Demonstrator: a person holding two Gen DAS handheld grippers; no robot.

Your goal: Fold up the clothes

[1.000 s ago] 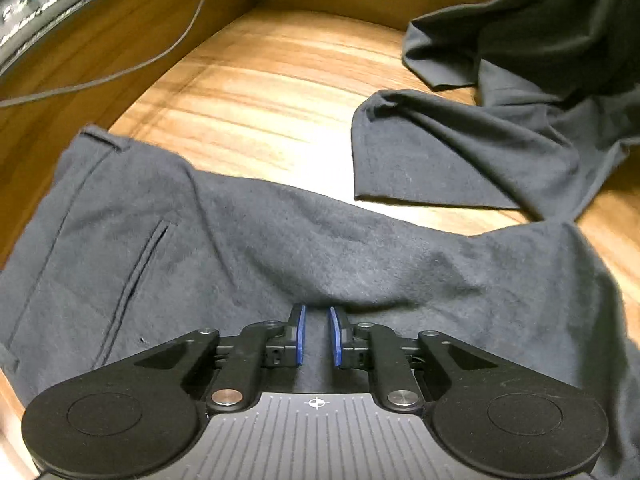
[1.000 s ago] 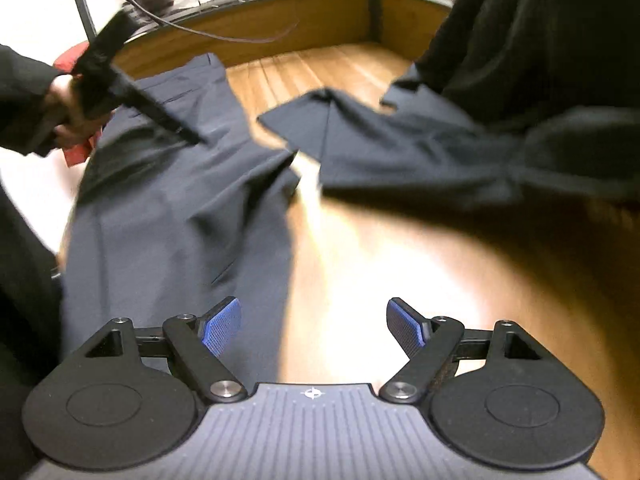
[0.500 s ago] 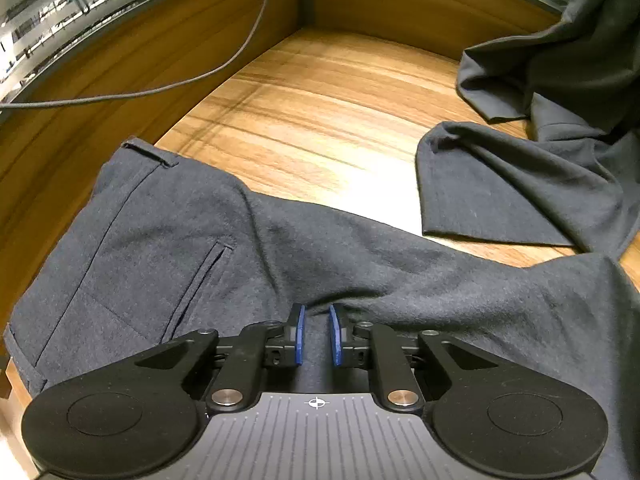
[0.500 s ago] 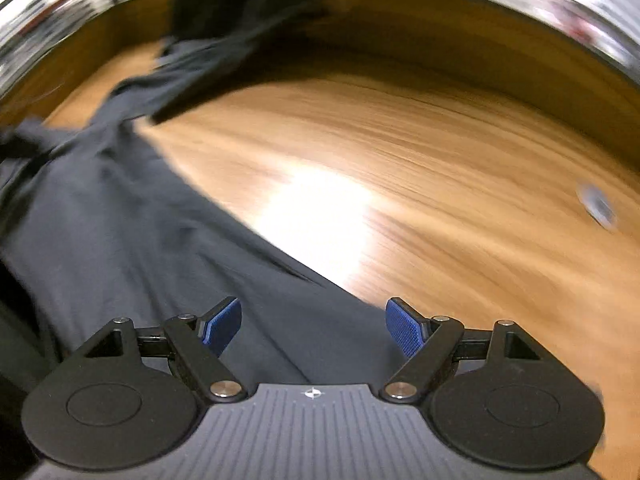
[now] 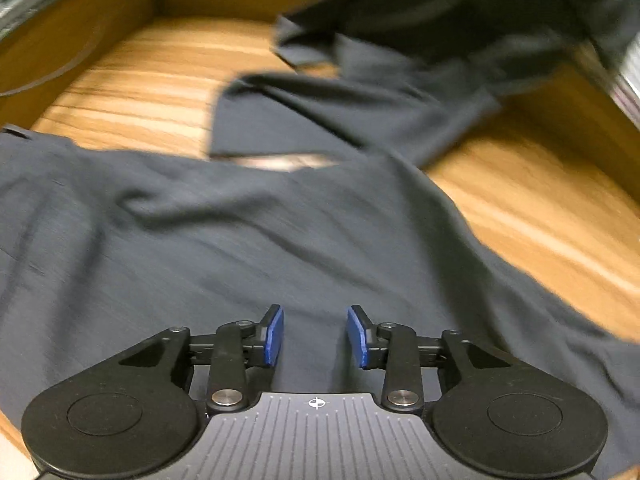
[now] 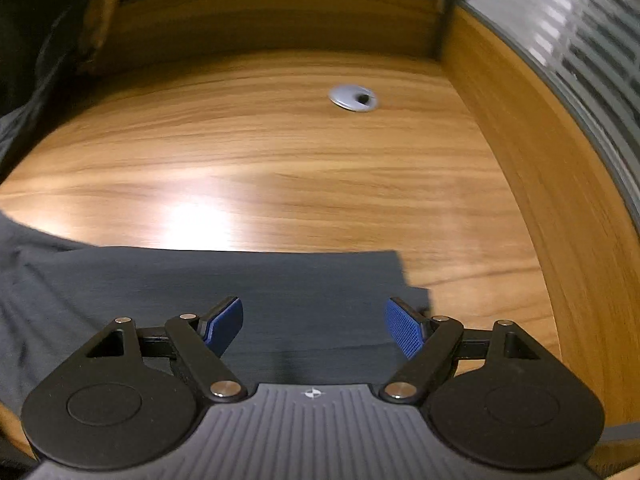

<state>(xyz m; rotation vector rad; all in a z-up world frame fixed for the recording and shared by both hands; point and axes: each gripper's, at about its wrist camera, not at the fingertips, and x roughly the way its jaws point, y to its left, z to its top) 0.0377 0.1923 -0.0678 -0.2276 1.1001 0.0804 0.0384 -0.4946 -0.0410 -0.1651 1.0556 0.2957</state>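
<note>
Your left gripper (image 5: 315,335), pinched nearly together half a second ago, now has its blue pads parted over the dark trousers (image 5: 240,248), gripping nothing. The trousers lie spread on the wooden table (image 5: 540,200), with another dark garment (image 5: 360,120) just beyond them. Your right gripper (image 6: 314,330) stays spread wide, now above the trouser leg's end (image 6: 320,276); beyond it sits a grey cable grommet (image 6: 353,97).

The wooden table (image 6: 360,184) carries dark grey trousers (image 5: 224,248) spread flat, a second dark garment (image 5: 340,120) crumpled farther back — and a grey cable grommet (image 6: 353,97) sits set into its surface.
</note>
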